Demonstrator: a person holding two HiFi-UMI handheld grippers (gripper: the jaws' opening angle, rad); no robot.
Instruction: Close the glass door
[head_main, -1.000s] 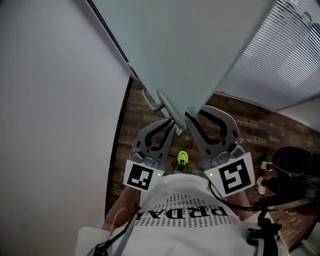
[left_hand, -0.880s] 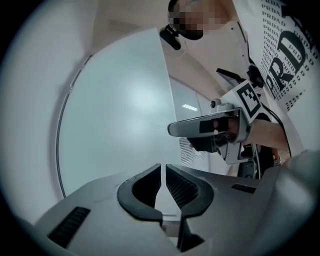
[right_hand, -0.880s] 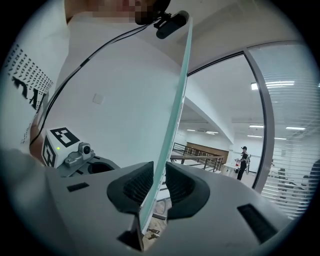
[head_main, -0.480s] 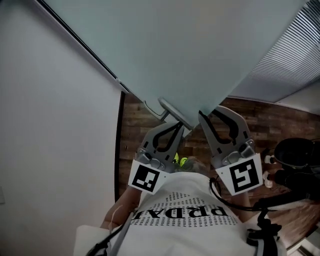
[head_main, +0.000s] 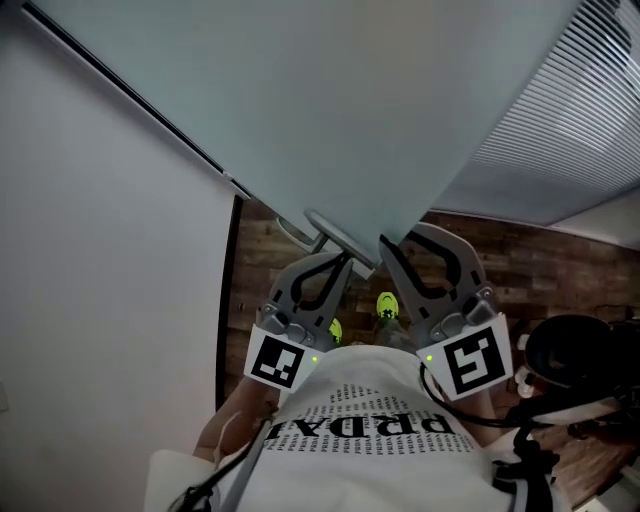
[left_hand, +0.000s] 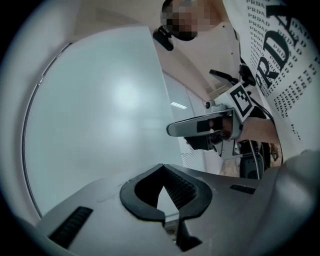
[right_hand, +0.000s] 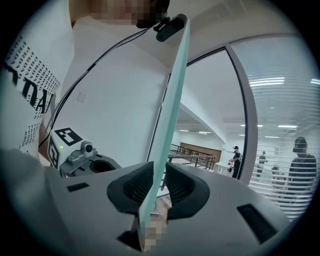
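The frosted glass door (head_main: 330, 100) fills the top of the head view, with its metal lever handle (head_main: 330, 232) just above both grippers. My right gripper (head_main: 384, 247) sits on the door's free edge. In the right gripper view that gripper (right_hand: 159, 174) has a pad on each side of the glass door's edge (right_hand: 172, 100), shut on it. My left gripper (head_main: 343, 264) is shut with its tips together below the handle, nothing between them. In the left gripper view it (left_hand: 161, 168) lies beside the pane (left_hand: 100, 125), and the right gripper (left_hand: 200, 127) shows beyond.
A white wall (head_main: 100, 300) and a dark door frame (head_main: 228, 280) stand at the left. Wooden floor (head_main: 560, 265) lies below, a window with slatted blinds (head_main: 560, 130) is at the right, and a black object (head_main: 570, 355) sits low right. People (right_hand: 301, 165) stand far off beyond a railing (right_hand: 192, 160).
The door pane now spreads wider across the head view and its frame line has shifted left. The person's feet have stepped. Both grippers stay at the handle and edge.
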